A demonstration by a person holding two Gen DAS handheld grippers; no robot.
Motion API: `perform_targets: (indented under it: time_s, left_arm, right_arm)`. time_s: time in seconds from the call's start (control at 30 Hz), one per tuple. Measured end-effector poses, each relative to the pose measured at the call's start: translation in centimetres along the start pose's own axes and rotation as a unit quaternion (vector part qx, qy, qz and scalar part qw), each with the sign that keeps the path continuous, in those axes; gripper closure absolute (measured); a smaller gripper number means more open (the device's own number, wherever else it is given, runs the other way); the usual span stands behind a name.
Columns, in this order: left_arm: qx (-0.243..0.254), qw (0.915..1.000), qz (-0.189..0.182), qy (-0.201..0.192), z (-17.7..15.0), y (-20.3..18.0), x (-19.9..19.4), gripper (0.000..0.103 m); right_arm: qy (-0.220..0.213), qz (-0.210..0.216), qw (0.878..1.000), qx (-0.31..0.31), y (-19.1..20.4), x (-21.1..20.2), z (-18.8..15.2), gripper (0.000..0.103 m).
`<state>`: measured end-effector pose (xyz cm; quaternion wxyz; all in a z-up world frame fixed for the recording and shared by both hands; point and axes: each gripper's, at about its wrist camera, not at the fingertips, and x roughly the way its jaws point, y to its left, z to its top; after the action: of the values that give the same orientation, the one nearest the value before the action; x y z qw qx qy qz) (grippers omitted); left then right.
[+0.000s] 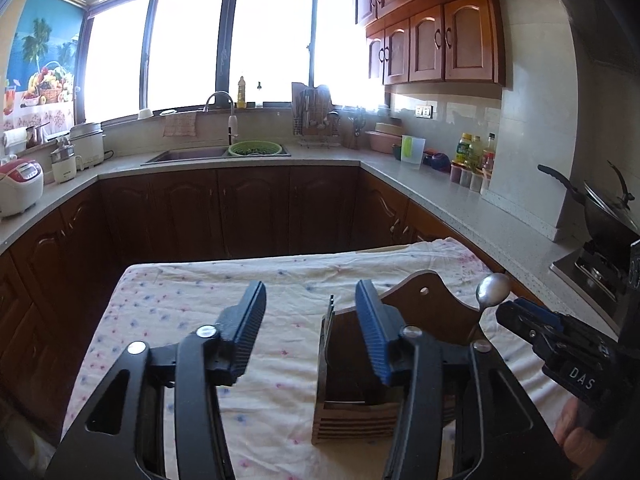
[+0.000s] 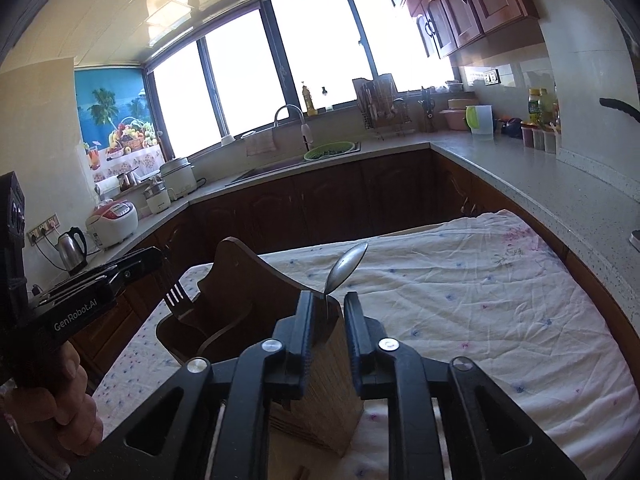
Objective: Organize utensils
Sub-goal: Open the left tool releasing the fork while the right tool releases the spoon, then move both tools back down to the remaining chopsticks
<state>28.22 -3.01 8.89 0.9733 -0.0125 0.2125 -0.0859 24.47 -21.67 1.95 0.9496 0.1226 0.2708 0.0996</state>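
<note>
I'm holding my right gripper [image 2: 328, 320] released around the spoon [image 2: 347, 265], standing upright in the wooden holder [image 2: 320, 384] at frame centre; left gripper [image 1: 310, 328] gaping, fork [image 2: 176, 300] lower left.

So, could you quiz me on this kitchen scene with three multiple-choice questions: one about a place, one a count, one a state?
1. Where is the spoon?
A. Standing in the wooden holder
B. In the sink
C. Flat on the cloth

2. How many utensils stick up out of the holder?
A. One
B. Two
C. Five

3. How is the left gripper?
A. Shut on the fork
B. Shut on the cloth
C. Open, gripping nothing

Answers: 1 A, the spoon rises bowl-up from the wooden holder. 2 B, only the fork and the spoon show. 3 C, the left gripper has its fingers wide apart.
</note>
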Motion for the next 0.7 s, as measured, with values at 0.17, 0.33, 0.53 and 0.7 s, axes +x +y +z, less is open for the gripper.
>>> perform_targets:
  time_s: [0.17, 0.33, 0.53, 0.7]
  left_arm:
    - [-0.029, 0.9995, 0.008, -0.003, -0.3, 1.9, -2.5, 0.024]
    - [-0.057, 0.9982, 0.016, 0.003, -2.1, 3.5, -5.4, 0.012]
    - [-0.084, 0.9957, 0.02, 0.035, -5.6, 4.6, -8.1, 0.011]
    - [-0.1, 0.9921, 0.018, 0.073, -9.1, 4.7, -9.5, 0.011]
  right_arm:
    - [-0.028, 0.01, 0.999, 0.028, -0.6, -2.8, 0.5, 0.033]
    - [-0.053, 0.01, 0.998, 0.035, -0.7, -6.3, 0.1, 0.009]
    - [-0.041, -0.001, 0.998, 0.045, -1.1, -9.5, -2.0, 0.009]
    - [-0.015, -0.023, 0.999, 0.046, -1.7, -11.7, -4.7, 0.009]
